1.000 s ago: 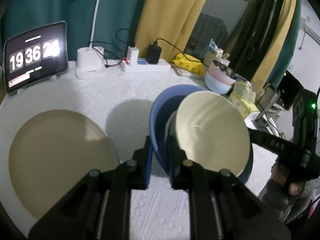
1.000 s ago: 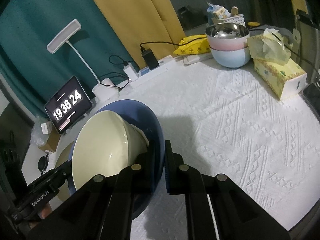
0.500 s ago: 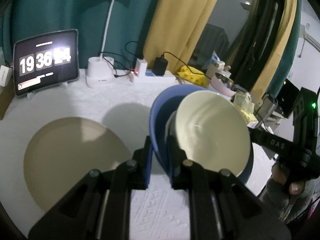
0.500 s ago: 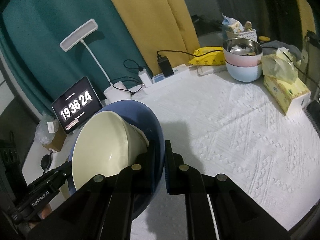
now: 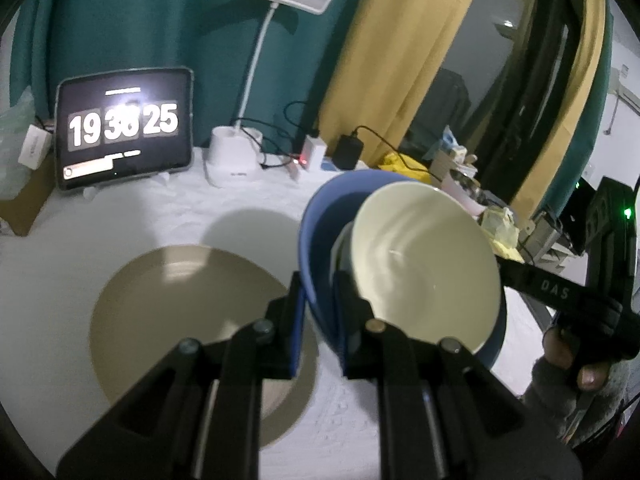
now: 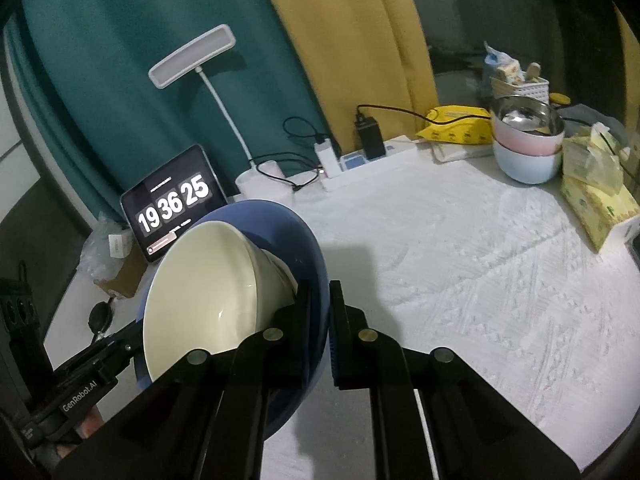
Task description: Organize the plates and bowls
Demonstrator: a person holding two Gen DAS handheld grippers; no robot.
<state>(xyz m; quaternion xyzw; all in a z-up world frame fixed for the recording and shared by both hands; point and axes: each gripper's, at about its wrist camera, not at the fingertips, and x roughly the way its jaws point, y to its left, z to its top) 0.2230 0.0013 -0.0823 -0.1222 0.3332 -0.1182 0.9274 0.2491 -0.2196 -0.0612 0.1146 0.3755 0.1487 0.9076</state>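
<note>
A blue plate (image 5: 320, 216) hangs above the white tablecloth with a cream bowl (image 5: 428, 264) sitting in it. My left gripper (image 5: 318, 312) is shut on the plate's left rim. On the opposite rim my right gripper (image 6: 318, 320) is shut on the same blue plate (image 6: 280, 220), with the cream bowl (image 6: 200, 292) to its left. A large tan plate (image 5: 180, 320) lies flat on the cloth, below and left of the lifted stack. The right gripper's body and a hand show at the right edge of the left wrist view.
A tablet clock (image 5: 124, 128), a white desk lamp (image 5: 240, 160) and a power strip (image 6: 372, 156) line the back of the table. Stacked pink and light blue bowls (image 6: 526, 148) and a tissue box (image 6: 596, 204) stand at the far right. Teal and yellow curtains hang behind.
Both grippers have risen and drawn back with the blue plate and bowl. The tan plate and back-row items now sit lower and farther off, and the lamp head has come into view.
</note>
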